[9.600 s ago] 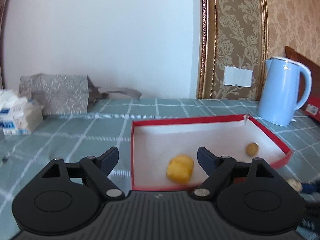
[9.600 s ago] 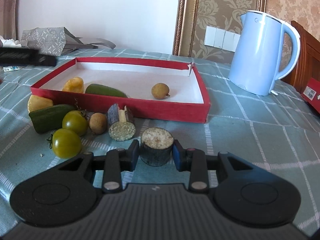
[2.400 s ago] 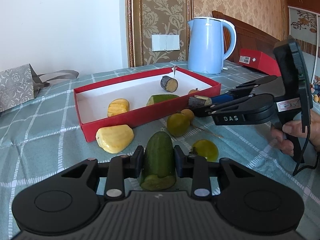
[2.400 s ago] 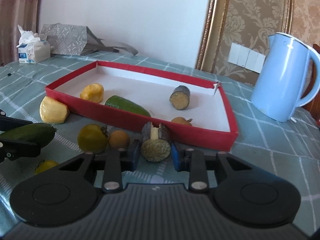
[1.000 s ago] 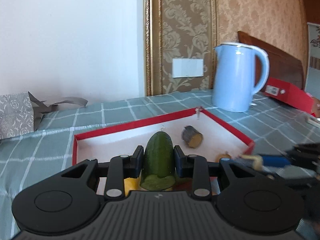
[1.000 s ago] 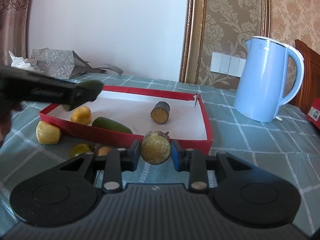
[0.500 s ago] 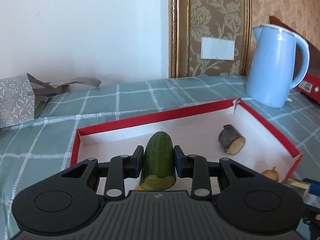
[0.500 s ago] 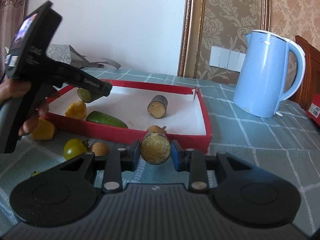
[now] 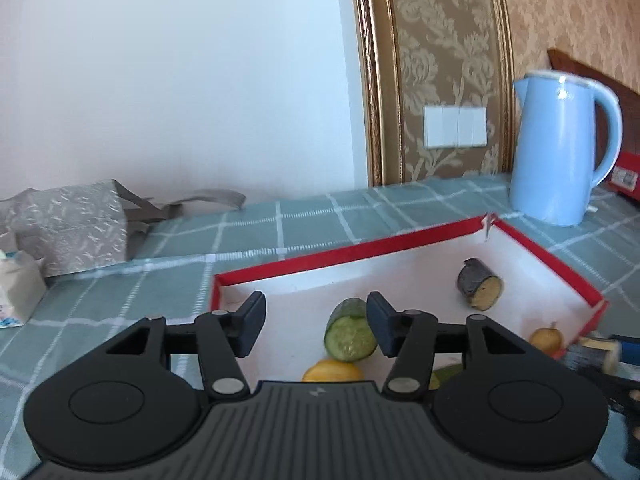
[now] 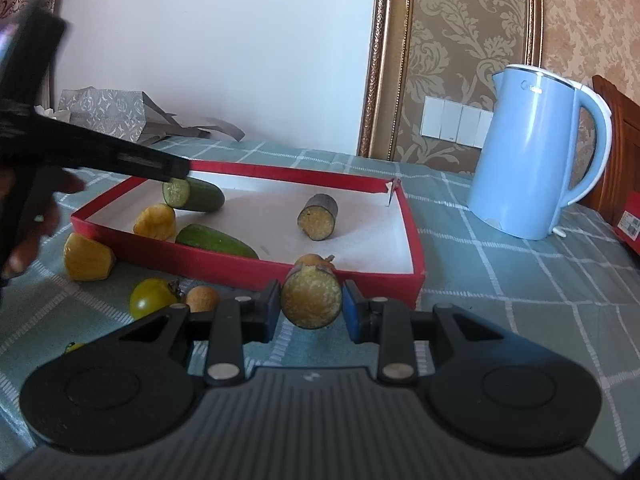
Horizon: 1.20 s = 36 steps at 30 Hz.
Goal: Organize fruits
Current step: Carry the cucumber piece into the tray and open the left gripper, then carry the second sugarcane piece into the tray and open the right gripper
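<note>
My left gripper is open above the near left part of the red tray. A cut cucumber piece lies in the tray just below its jaws; it also shows in the right wrist view. My right gripper is shut on a dark sugarcane piece, held above the cloth just in front of the tray. In the tray lie another sugarcane piece, a second cucumber piece, a yellow fruit and a longan.
On the cloth left of the tray lie a yellow fruit, a green tomato and a longan. A blue kettle stands at the right. A grey paper bag and a tissue pack sit at the left.
My left gripper has opened and let go of the cucumber piece, which now lies in the tray. My right gripper still holds the sugarcane piece, a little closer to the tray.
</note>
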Each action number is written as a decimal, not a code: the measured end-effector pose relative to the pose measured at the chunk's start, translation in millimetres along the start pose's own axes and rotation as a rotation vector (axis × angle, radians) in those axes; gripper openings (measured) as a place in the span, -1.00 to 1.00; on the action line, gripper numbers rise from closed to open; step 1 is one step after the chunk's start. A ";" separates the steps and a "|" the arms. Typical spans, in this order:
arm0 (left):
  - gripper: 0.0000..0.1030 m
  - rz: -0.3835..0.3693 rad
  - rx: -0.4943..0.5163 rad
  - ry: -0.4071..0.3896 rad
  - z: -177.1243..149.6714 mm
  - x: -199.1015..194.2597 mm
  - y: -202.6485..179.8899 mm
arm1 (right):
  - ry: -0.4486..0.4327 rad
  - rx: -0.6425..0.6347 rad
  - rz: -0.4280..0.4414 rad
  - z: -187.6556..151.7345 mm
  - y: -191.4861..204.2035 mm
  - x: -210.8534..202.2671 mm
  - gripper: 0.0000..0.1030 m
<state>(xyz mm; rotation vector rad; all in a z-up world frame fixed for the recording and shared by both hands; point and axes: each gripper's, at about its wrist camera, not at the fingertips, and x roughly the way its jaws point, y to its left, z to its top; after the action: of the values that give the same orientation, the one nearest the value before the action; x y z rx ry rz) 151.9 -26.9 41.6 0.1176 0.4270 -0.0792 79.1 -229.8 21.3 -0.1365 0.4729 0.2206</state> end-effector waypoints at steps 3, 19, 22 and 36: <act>0.09 -0.002 -0.018 -0.038 -7.0 -30.4 4.5 | -0.014 -0.002 0.004 -0.2 1.5 -4.5 -0.41; 0.25 -0.084 -0.049 0.033 -68.0 -88.6 9.8 | -0.031 -0.016 -0.008 -0.7 8.8 -10.1 -0.41; 0.25 -0.072 -0.055 0.049 -69.9 -85.6 11.8 | -0.031 -0.016 -0.013 -0.9 9.2 -10.3 -0.41; 0.25 -0.050 -0.082 0.074 -69.9 -80.3 19.5 | -0.074 0.003 -0.056 26.0 0.4 -4.0 -0.41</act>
<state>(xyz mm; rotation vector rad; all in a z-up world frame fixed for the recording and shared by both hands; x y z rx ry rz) 52.5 5.6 13.8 0.0295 0.5066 -0.1069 86.9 -225.4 46.0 -0.1384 0.3948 0.1695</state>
